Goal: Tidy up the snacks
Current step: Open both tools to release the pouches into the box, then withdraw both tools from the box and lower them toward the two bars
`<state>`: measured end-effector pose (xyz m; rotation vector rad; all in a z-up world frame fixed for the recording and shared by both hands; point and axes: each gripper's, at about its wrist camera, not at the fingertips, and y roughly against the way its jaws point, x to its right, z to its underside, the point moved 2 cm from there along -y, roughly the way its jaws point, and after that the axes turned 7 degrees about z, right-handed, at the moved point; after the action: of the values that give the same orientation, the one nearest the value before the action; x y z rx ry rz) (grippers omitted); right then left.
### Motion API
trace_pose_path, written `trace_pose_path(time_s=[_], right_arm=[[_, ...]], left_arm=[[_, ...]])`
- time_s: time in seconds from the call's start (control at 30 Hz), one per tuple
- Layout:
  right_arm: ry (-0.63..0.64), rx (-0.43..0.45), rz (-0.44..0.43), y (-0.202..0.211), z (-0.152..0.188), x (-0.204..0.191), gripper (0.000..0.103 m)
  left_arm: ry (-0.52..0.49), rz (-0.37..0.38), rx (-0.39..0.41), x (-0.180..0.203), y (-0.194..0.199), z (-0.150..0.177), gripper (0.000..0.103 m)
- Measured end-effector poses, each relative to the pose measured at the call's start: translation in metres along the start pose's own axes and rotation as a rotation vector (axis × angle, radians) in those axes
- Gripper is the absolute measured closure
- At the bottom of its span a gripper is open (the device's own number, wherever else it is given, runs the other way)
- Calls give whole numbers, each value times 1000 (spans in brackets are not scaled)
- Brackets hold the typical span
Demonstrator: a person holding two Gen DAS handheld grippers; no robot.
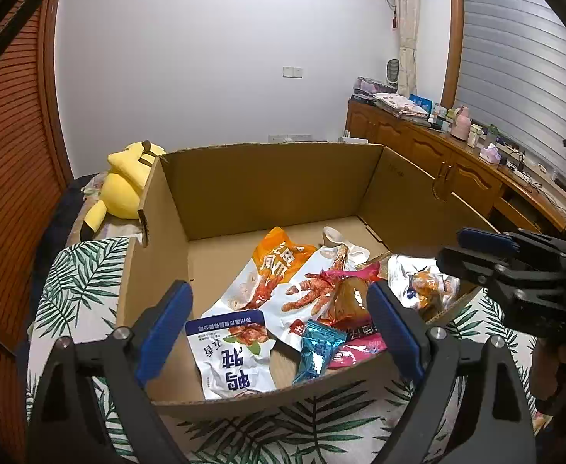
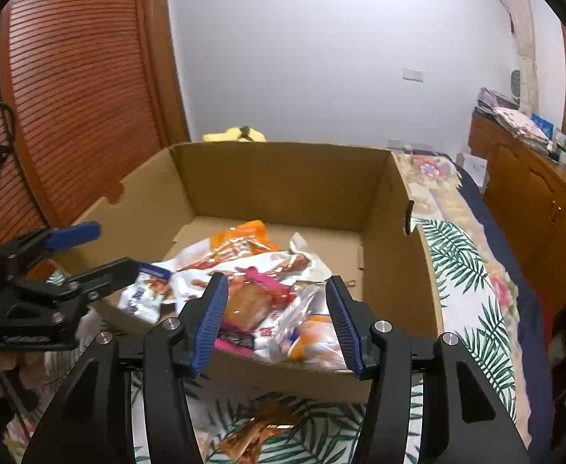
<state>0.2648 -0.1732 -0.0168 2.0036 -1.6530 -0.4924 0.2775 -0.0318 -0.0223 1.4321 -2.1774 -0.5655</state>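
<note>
On the leaf-print bed (image 2: 460, 263), both tongs, left (image 1: 279, 332) and right (image 2: 277, 319), hang released over the cardboard box (image 2: 283, 181); next, reach low for the stray amber packet (image 2: 259, 437).

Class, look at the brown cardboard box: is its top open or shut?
Open. The brown cardboard box has no lid or flaps across its top, so the snack packets inside show.

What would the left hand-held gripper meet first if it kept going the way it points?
Probably the snack packets in the cardboard box: the left hand-held gripper, open, aims over the near wall at the teal packet and white pouch. Depth is unclear.
</note>
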Motion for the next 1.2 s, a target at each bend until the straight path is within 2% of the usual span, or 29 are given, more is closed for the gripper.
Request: trace_pose_path(time_s=[0.2, 0.3, 0.4, 0.63, 0.87, 1.1, 1.2], right_arm=[[16, 55, -24, 28, 8, -6, 37], [19, 73, -46, 43, 14, -6, 36], [32, 87, -56, 55, 21, -7, 36], [24, 93, -76, 70, 45, -4, 36], [30, 53, -67, 61, 75, -3, 36], [19, 0, -64, 41, 96, -2, 36], [12, -26, -66, 30, 100, -3, 36]], left_arm=[[10, -19, 23, 3, 11, 5, 5], [4, -29, 50, 7, 20, 8, 1], [-11, -20, 69, 13, 30, 12, 1], [-4, -55, 109, 17, 50, 26, 1], [-7, -38, 91, 15, 53, 54, 1], [9, 49, 53, 17, 50, 78, 1], [4, 55, 37, 21, 47, 86, 1]])
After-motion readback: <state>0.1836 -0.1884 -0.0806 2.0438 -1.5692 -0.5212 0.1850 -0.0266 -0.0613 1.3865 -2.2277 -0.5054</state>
